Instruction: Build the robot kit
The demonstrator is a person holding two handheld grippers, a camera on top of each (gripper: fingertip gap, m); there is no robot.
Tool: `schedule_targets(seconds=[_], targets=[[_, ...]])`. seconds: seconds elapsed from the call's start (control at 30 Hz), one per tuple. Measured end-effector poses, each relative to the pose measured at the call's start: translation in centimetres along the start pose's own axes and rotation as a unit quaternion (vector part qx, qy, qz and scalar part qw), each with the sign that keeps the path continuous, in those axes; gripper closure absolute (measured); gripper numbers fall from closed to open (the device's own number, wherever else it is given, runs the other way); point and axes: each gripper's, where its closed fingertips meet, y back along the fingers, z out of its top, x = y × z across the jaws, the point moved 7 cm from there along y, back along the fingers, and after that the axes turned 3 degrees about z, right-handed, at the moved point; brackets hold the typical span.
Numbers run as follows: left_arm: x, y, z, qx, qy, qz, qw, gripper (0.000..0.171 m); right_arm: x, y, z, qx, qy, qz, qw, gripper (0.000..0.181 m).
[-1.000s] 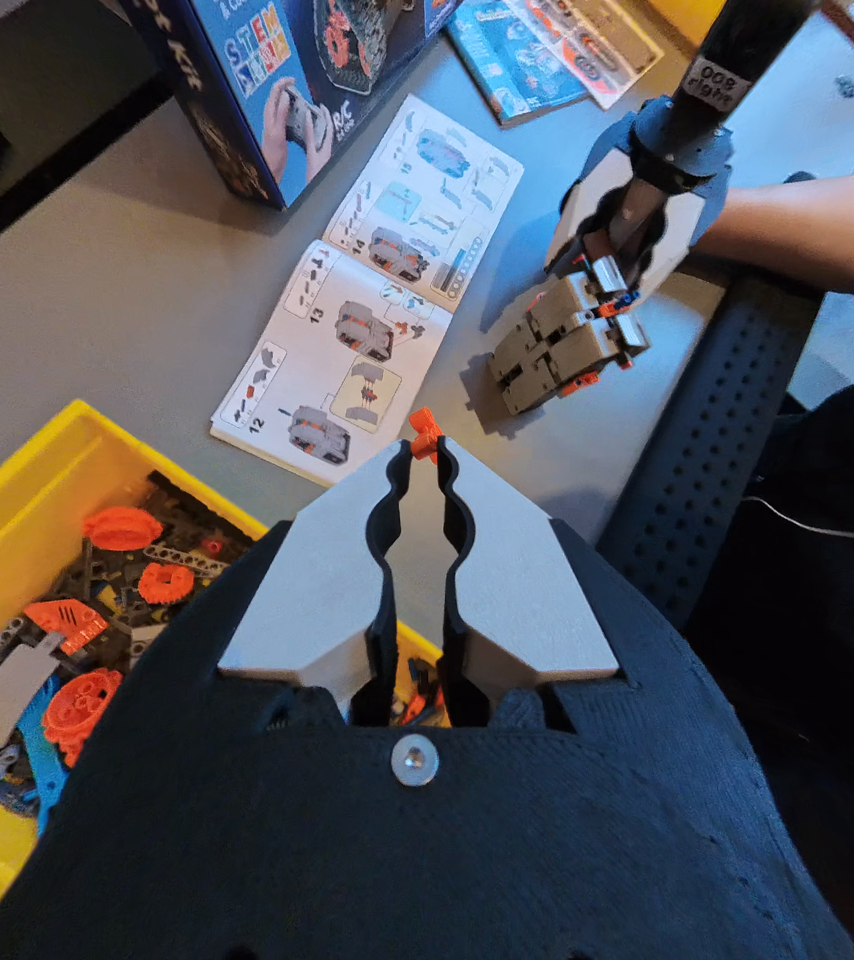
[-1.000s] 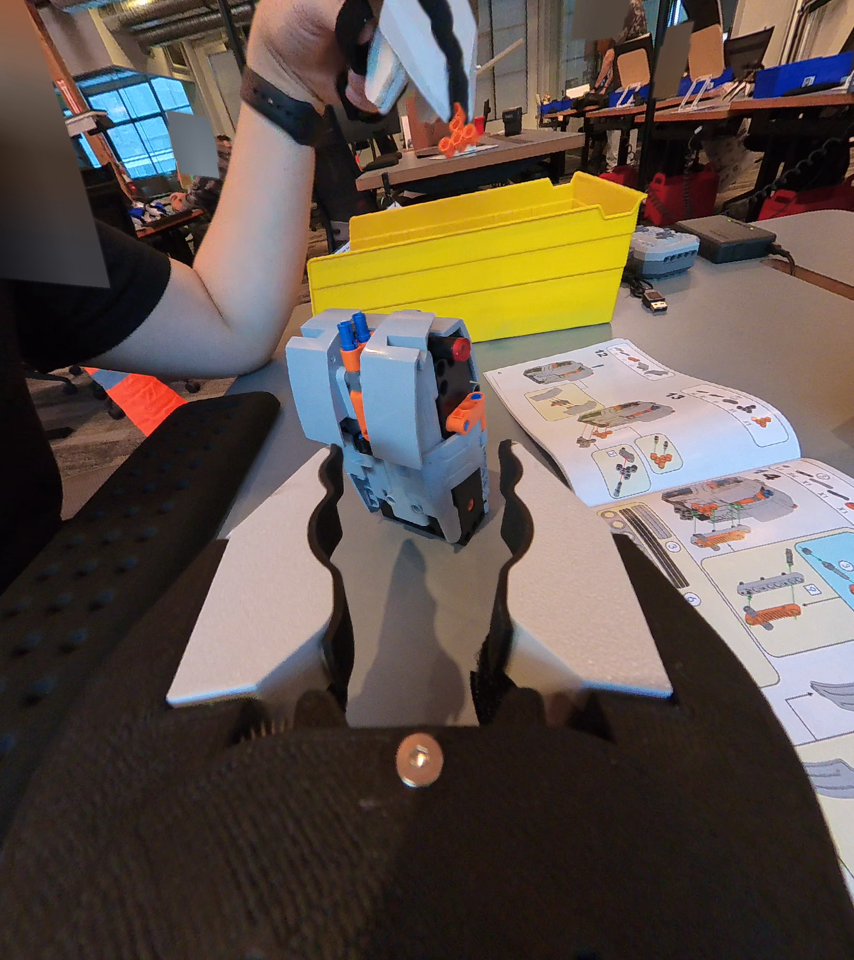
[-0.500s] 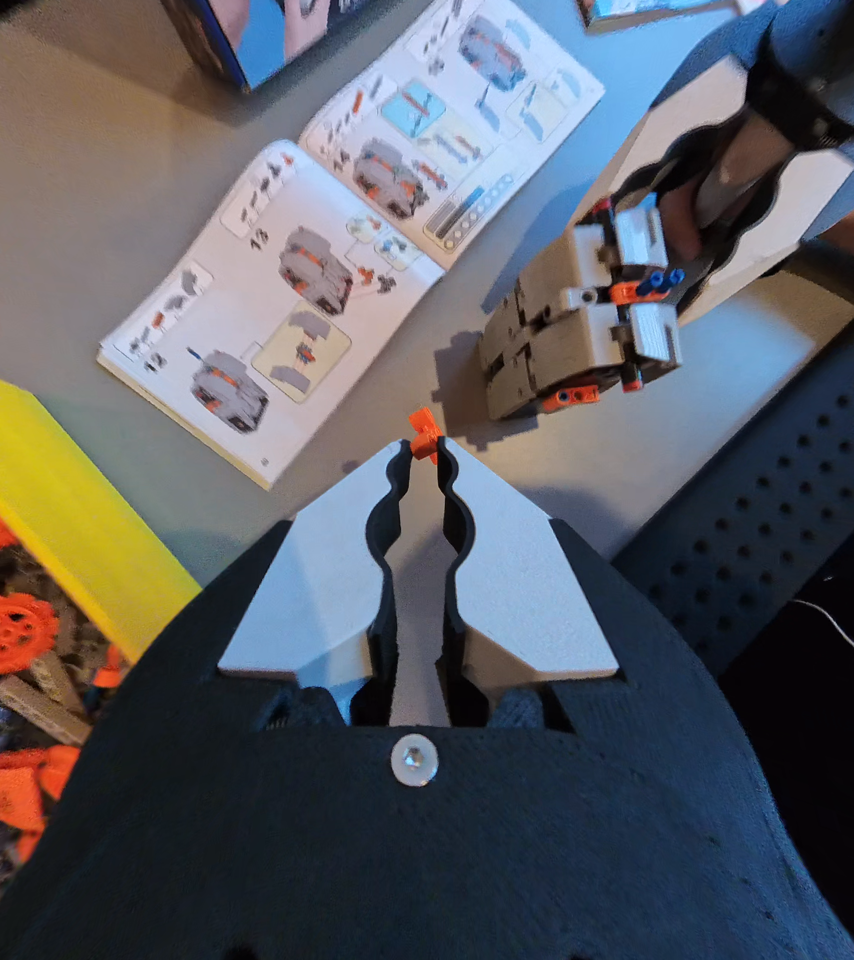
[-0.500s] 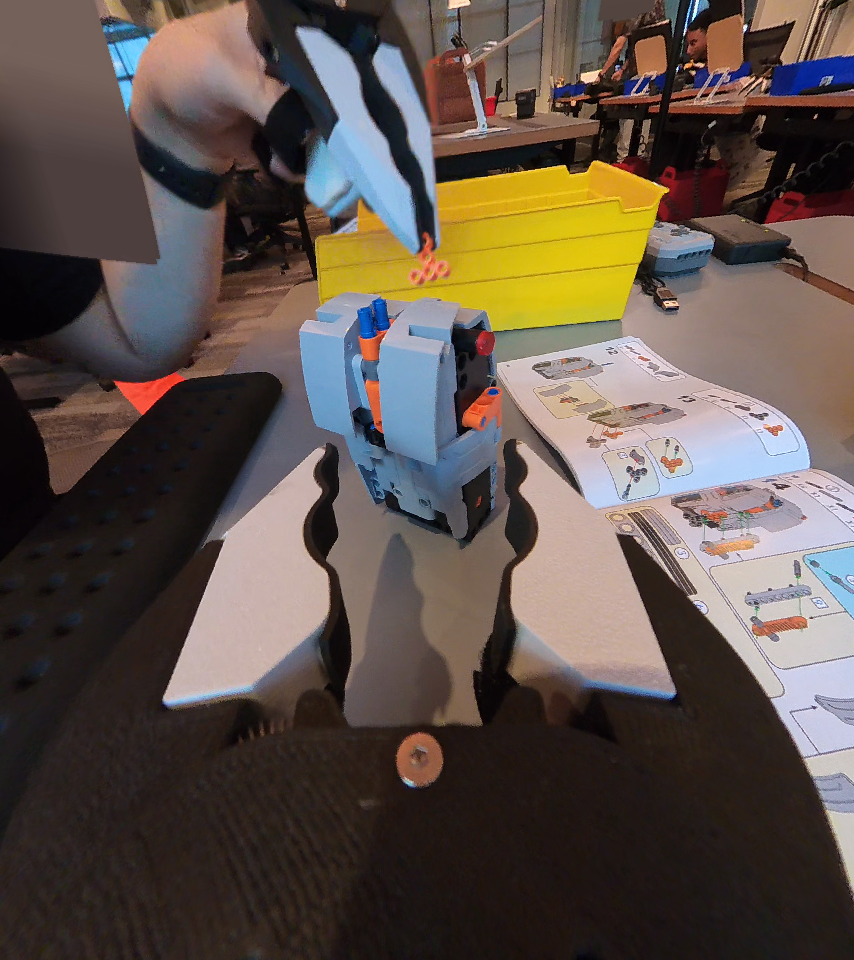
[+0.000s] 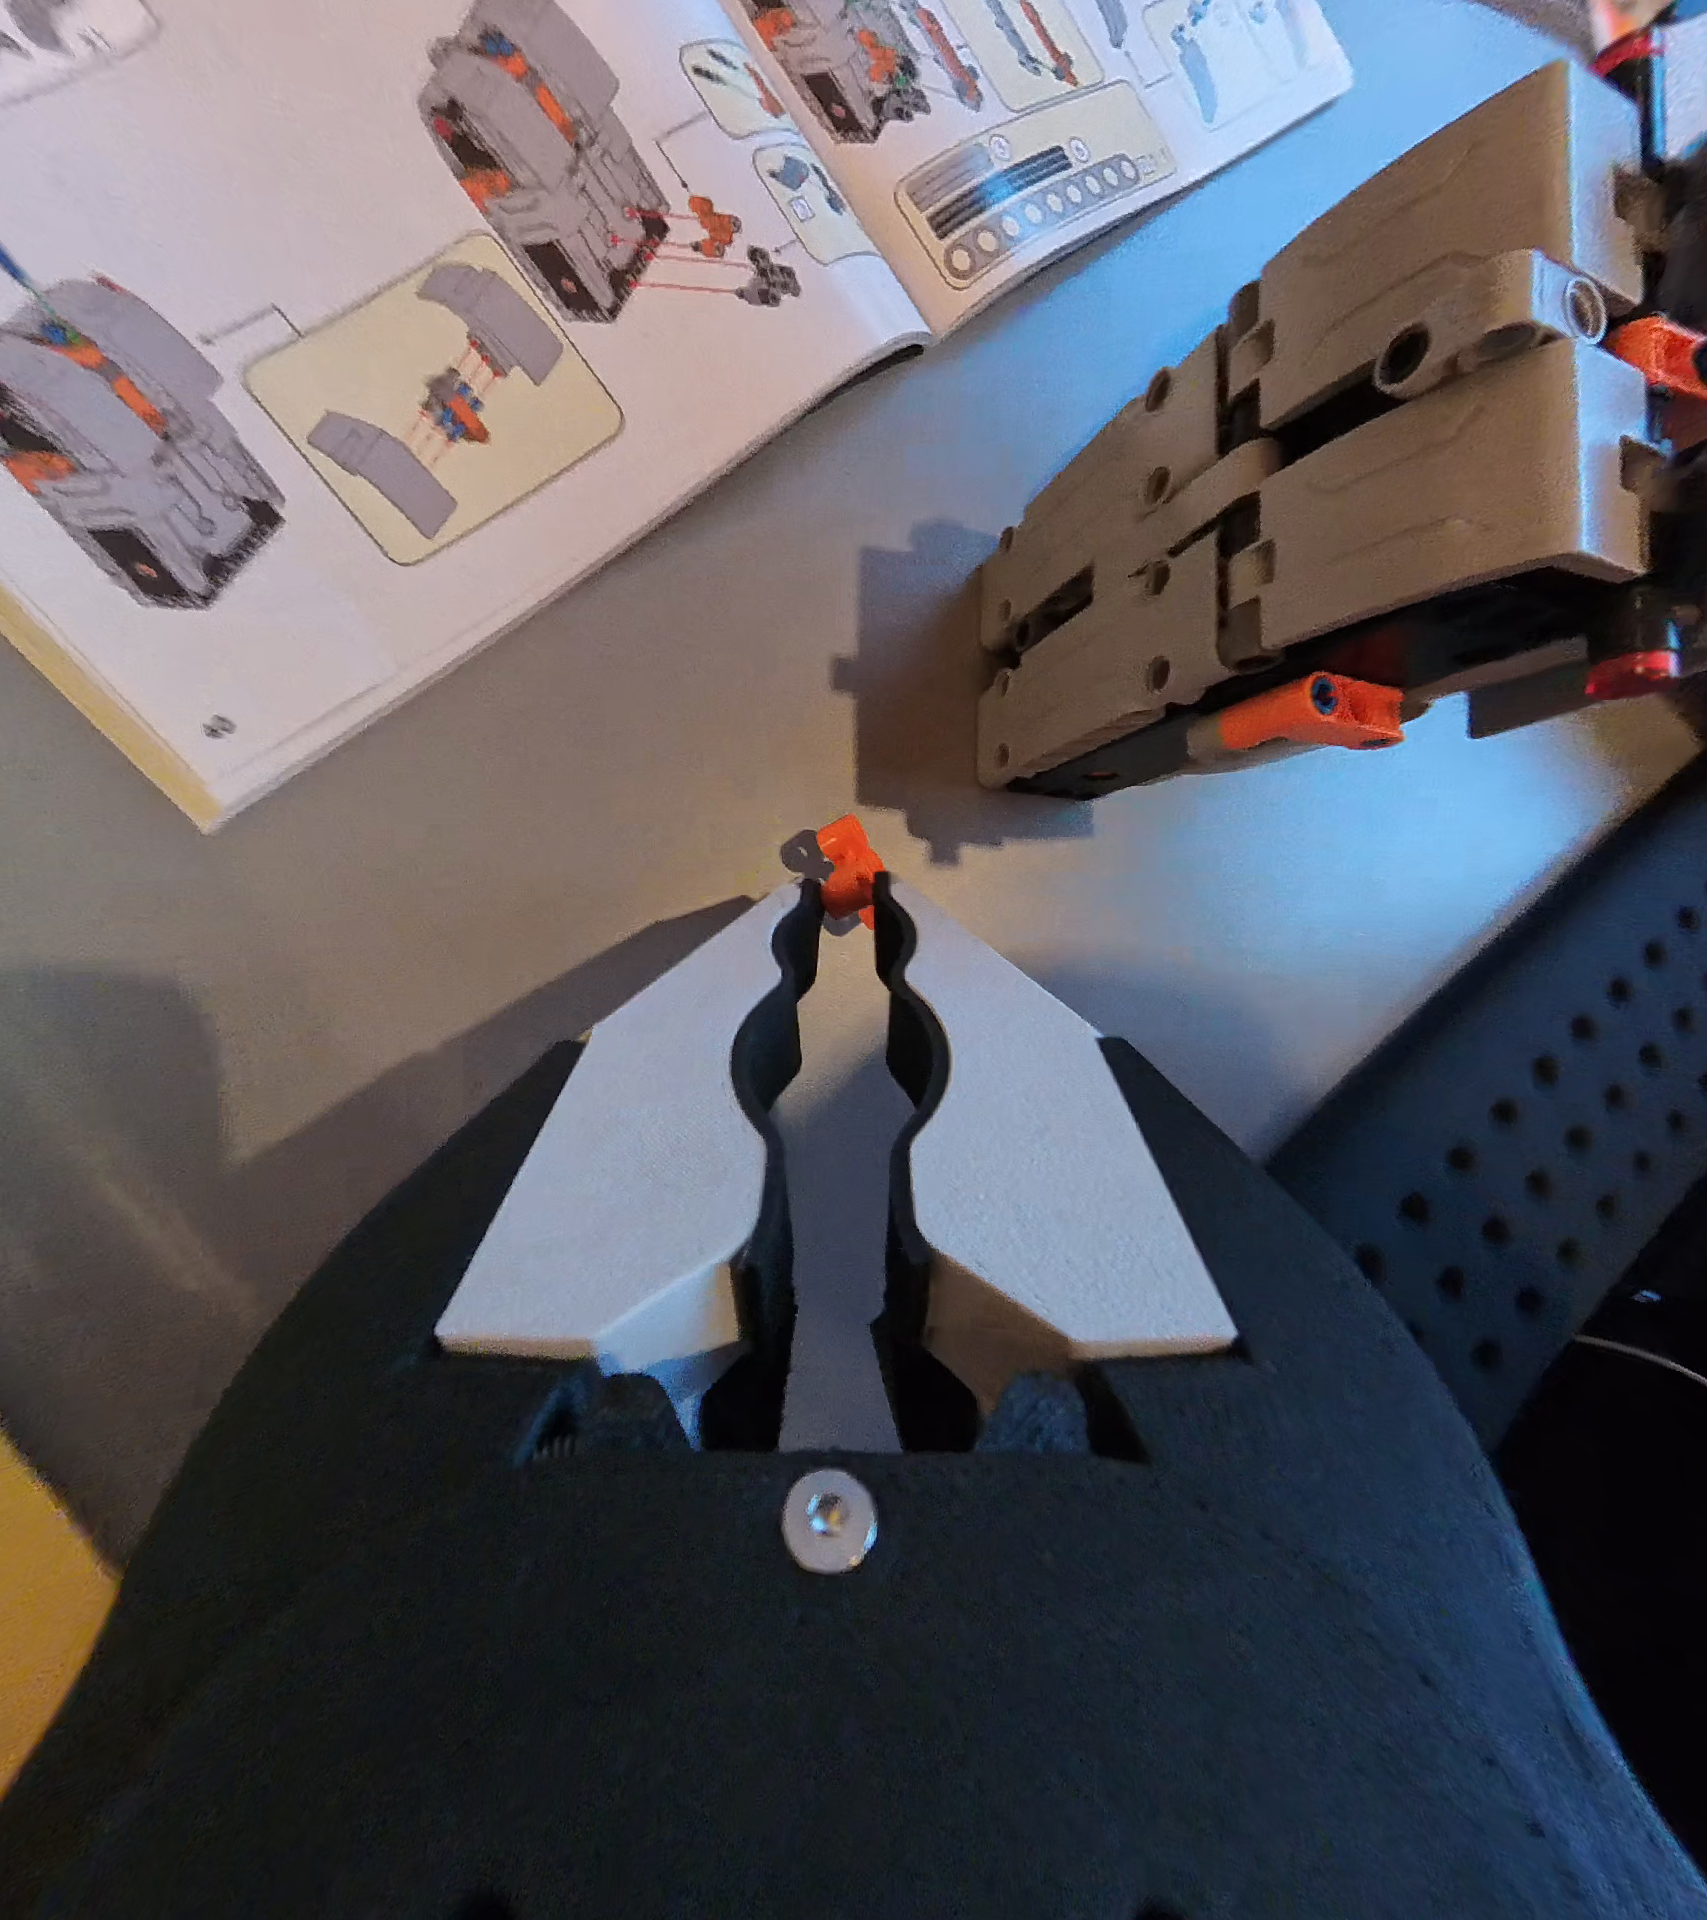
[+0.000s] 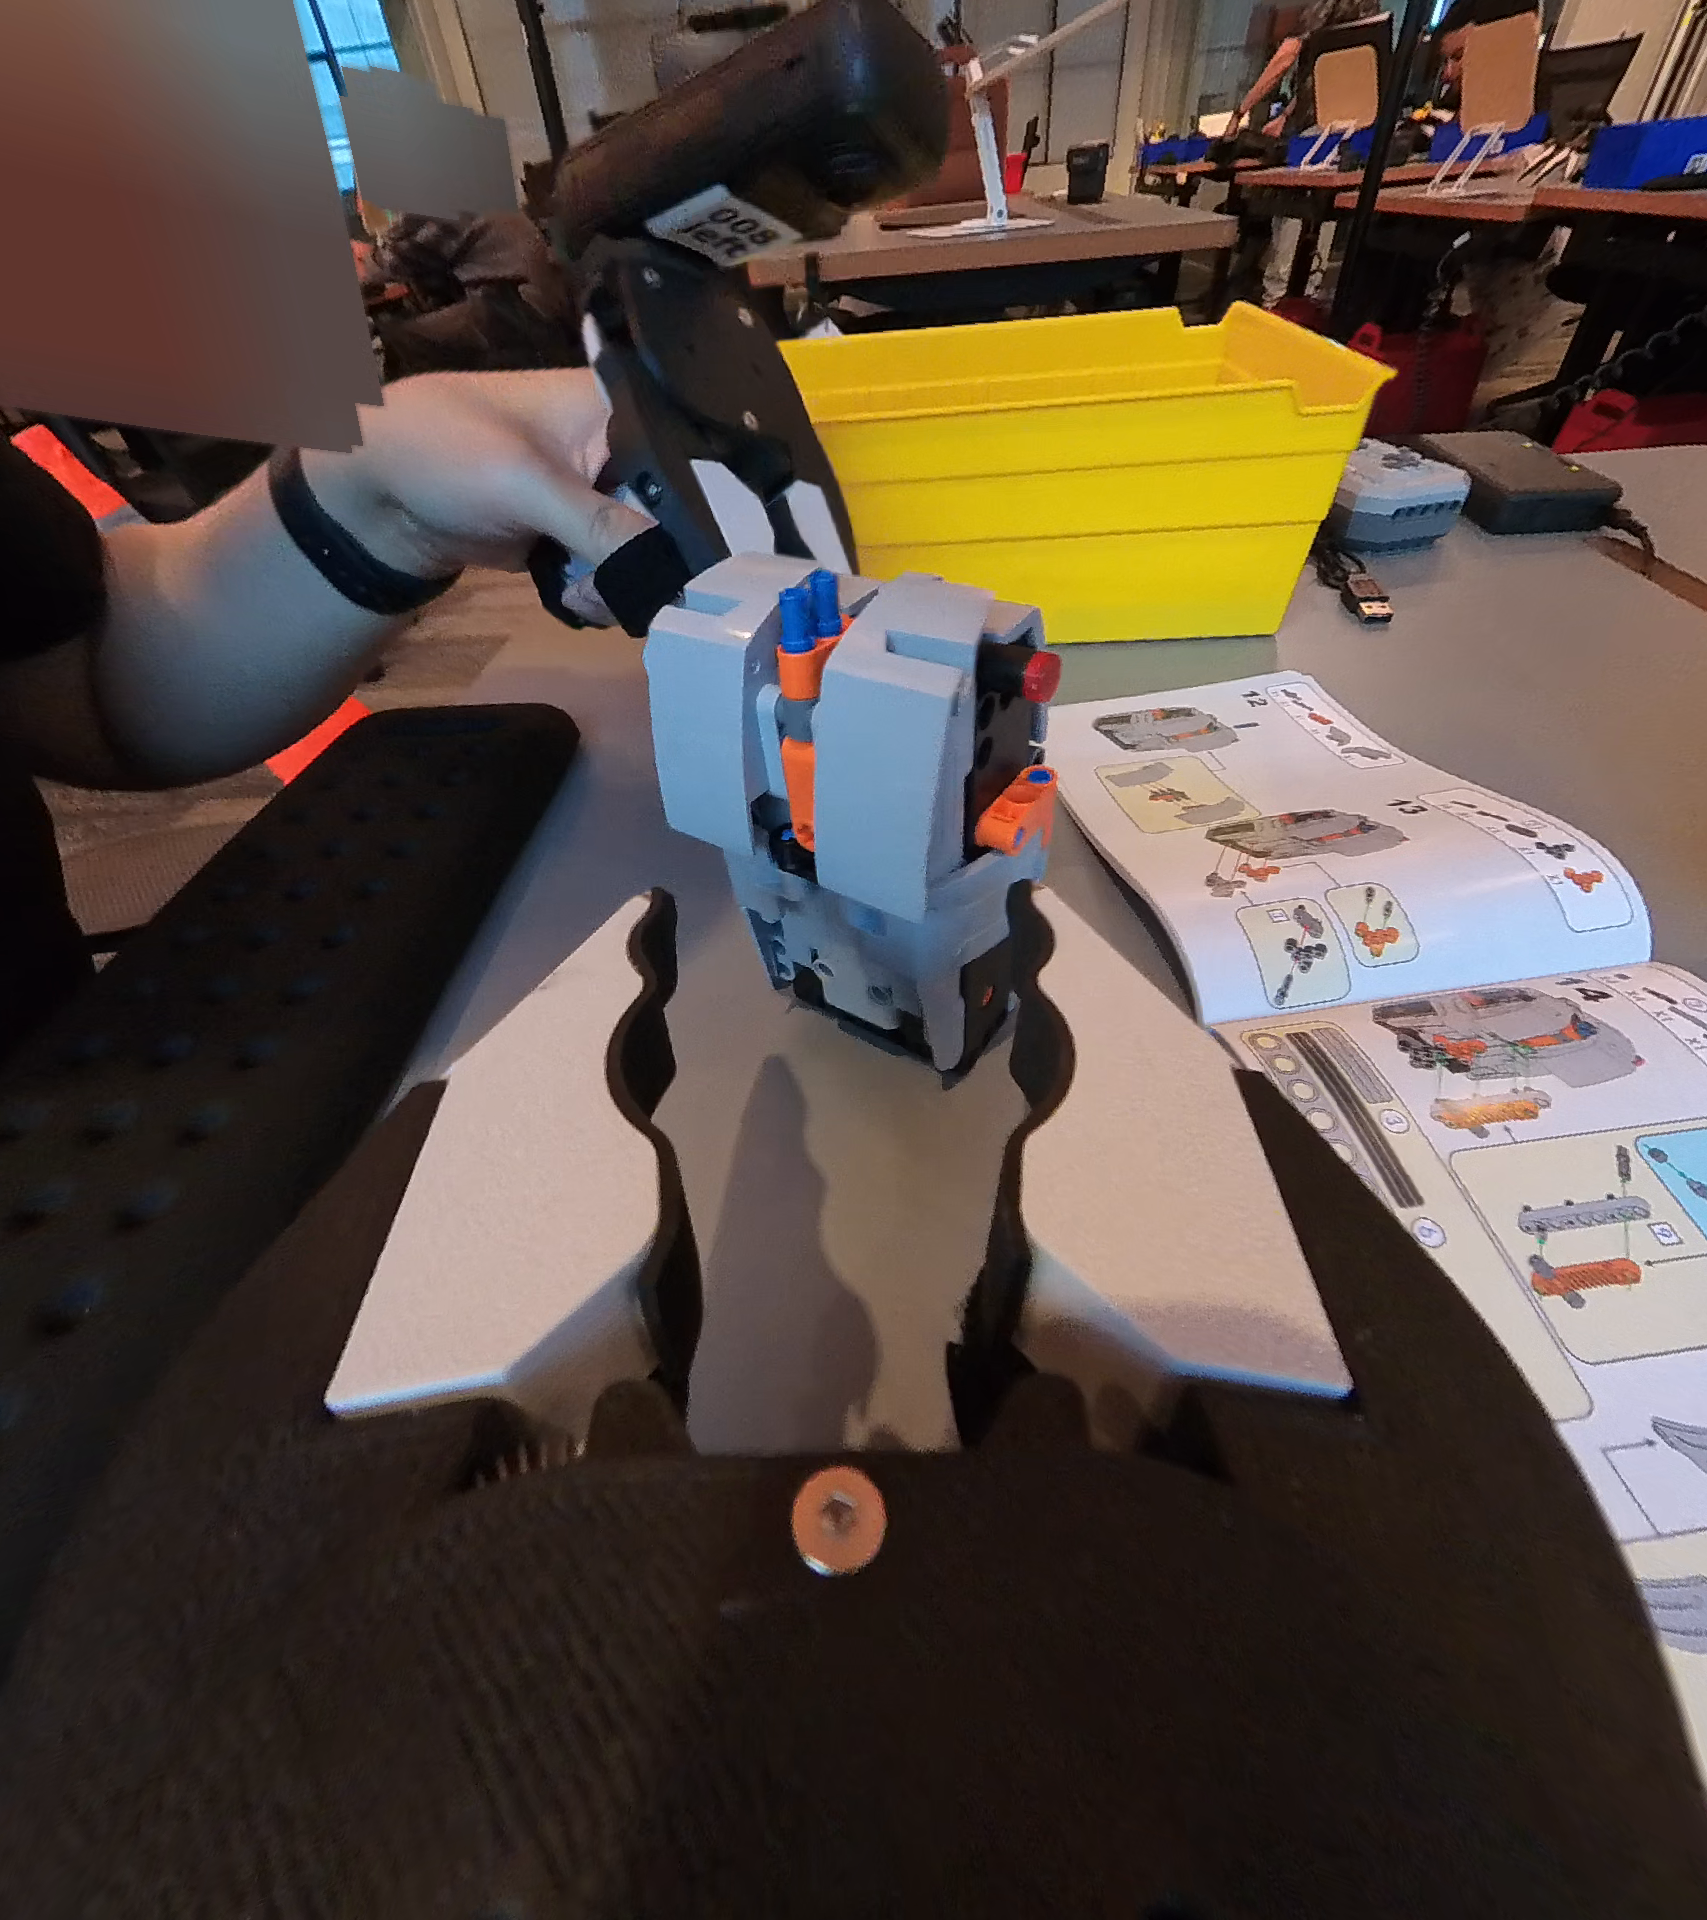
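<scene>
My left gripper (image 5: pixel 844 896) is shut on a small orange connector piece (image 5: pixel 846 871), held just above the grey table close to the base of a grey brick model (image 5: pixel 1296 520). The model (image 6: pixel 859 790) has orange, blue and red pins and stands slightly tilted between the fingertips of my right gripper (image 6: pixel 844 925). The right jaws stand wide. The right finger (image 6: pixel 1119 1091) lies against the model's base and a narrow strip of table shows at the left finger. In the right wrist view the left gripper (image 6: pixel 724 416) comes down behind the model, its tips hidden.
An open instruction booklet (image 5: pixel 413 416) lies beyond the model and also shows in the right wrist view (image 6: pixel 1400 935). A yellow bin (image 6: pixel 1088 468) stands behind. A black perforated mat (image 6: pixel 205 987) lies along the table edge. A grey hub (image 6: pixel 1400 499) and a black box (image 6: pixel 1524 478) sit far right. My right fingertips sit around 12 cm from my left ones.
My left gripper has carried the orange piece from above the yellow bin down and across to the model's far side. The right gripper and the model have barely moved.
</scene>
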Motion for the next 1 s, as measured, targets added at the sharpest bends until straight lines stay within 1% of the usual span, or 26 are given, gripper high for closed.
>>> schedule_targets(seconds=[0.07, 0.2, 0.27, 0.33, 0.43, 0.47, 0.5, 0.53, 0.57, 0.63, 0.7, 0.77, 0.8, 0.87, 0.93, 0.97, 1.0], targets=[[0.1, -0.4, -0.3, -0.001, 0.021, -0.037, 0.999, 0.165, 0.2, -0.2, -0.1, 0.009, 0.008, 0.001, 1.000, 0.118], [0.1, -0.9, -0.7, -0.004, 0.030, -0.058, 0.998, 0.165, 0.4, -0.4, -0.2, 0.022, 0.017, 0.002, 1.000, 0.118], [0.3, -1.0, -0.8, -0.007, 0.029, -0.059, 0.998, 0.165, 0.5, -0.5, -0.3, 0.025, 0.021, 0.003, 0.999, 0.117], [0.8, -1.2, -1.1, 0.003, 0.027, -0.043, 0.999, 0.164, 0.6, -0.5, -0.3, 0.026, 0.022, 0.004, 0.999, 0.117], [0.8, -1.2, -1.1, 0.001, 0.025, -0.046, 0.999, 0.163, 0.6, -0.5, -0.3, 0.025, 0.021, 0.005, 0.999, 0.117], [0.8, -1.2, -1.1, -0.001, 0.023, -0.045, 0.999, 0.161, 0.6, -0.5, -0.3, 0.025, 0.021, 0.005, 0.999, 0.117], [0.7, -1.1, -0.9, -0.007, 0.022, -0.041, 0.999, 0.153, 0.6, -0.5, -0.3, 0.025, 0.021, 0.004, 0.999, 0.117], [0.6, -1.0, -0.8, -0.017, 0.020, -0.033, 0.999, 0.140, 0.6, -0.5, -0.3, 0.026, 0.021, 0.004, 0.999, 0.117], [0.5, -0.8, -0.6, -0.026, 0.017, -0.024, 0.999, 0.135, 0.6, -0.5, -0.3, 0.027, 0.022, 0.003, 0.999, 0.117], [-0.1, 0.2, -0.2, -0.055, 0.005, -0.020, 0.998, 0.133, 0.6, -0.5, -0.3, 0.028, 0.023, 0.003, 0.999, 0.117], [-1.3, 2.0, 0.7, -0.102, -0.009, -0.033, 0.994, 0.135, 0.6, -0.5, -0.3, 0.029, 0.024, 0.002, 0.999, 0.117], [-2.2, 5.1, 1.8, -0.165, -0.041, -0.024, 0.985, 0.135, 0.6, -0.5, -0.3, 0.029, 0.024, 0.000, 0.999, 0.117], [-2.1, 7.1, 2.5, -0.201, -0.059, 0.002, 0.978, 0.134, 0.6, -0.5, -0.3, 0.029, 0.023, -0.001, 0.999, 0.117], [-1.0, 11.5, 4.0, -0.269, -0.086, 0.077, 0.956, 0.129, 0.5, -0.5, -0.3, 0.029, 0.022, -0.003, 0.999, 0.117], [0.5, 15.3, 5.3, -0.327, -0.108, 0.152, 0.927, 0.114, 0.5, -0.5, -0.3, 0.029, 0.019, -0.004, 0.999, 0.117], [1.2, 16.8, 6.0, -0.339, -0.125, 0.177, 0.916, 0.112, 0.4, -0.5, -0.3, 0.028, 0.017, -0.006, 0.999, 0.117], [1.9, 18.0, 6.7, -0.337, -0.137, 0.197, 0.910, 0.109, 0.4, -0.4, -0.3, 0.026, 0.015, -0.007, 1.000, 0.117]])
